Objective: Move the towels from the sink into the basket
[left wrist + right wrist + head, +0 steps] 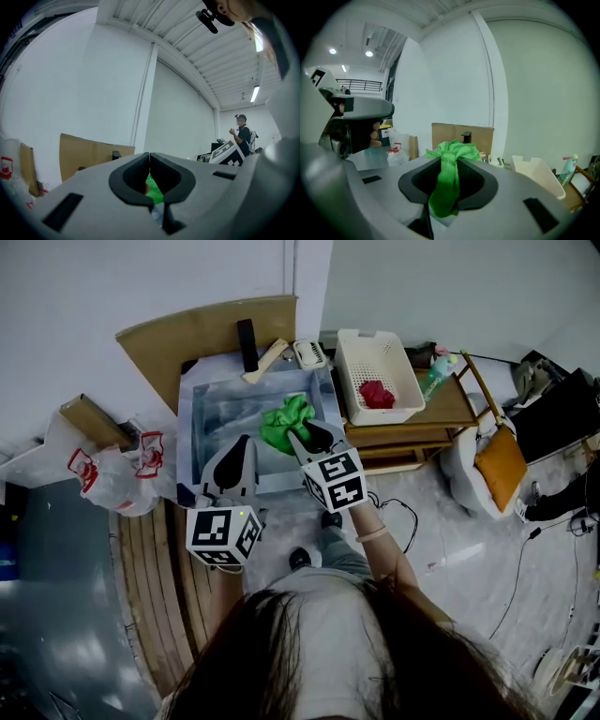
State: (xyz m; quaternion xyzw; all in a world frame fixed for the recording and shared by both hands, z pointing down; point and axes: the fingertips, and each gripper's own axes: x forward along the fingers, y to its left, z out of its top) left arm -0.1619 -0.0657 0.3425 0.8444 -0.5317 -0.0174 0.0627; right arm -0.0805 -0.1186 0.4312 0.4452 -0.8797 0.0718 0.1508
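Note:
My right gripper (pixel 302 435) is shut on a green towel (pixel 285 422), which hangs bunched from its jaws above the sink (pixel 208 418). In the right gripper view the green towel (pixel 449 180) is pinched between the dark pads and droops down the middle. A red towel (pixel 377 395) lies in the white basket (pixel 405 369) on the wooden shelf to the right. My left gripper (pixel 242 442) hovers over the sink's front edge, jaws together with nothing in them; through its pads a bit of the green towel (pixel 155 186) shows beyond.
A black tap (pixel 247 344) and brown cardboard (pixel 212 326) stand behind the sink. White plastic bags (pixel 120 468) sit at the left. A green bottle (pixel 438 373) stands beside the basket. An orange cushion (pixel 501 466) and cables lie on the floor at right. A person (pixel 243 134) stands far off.

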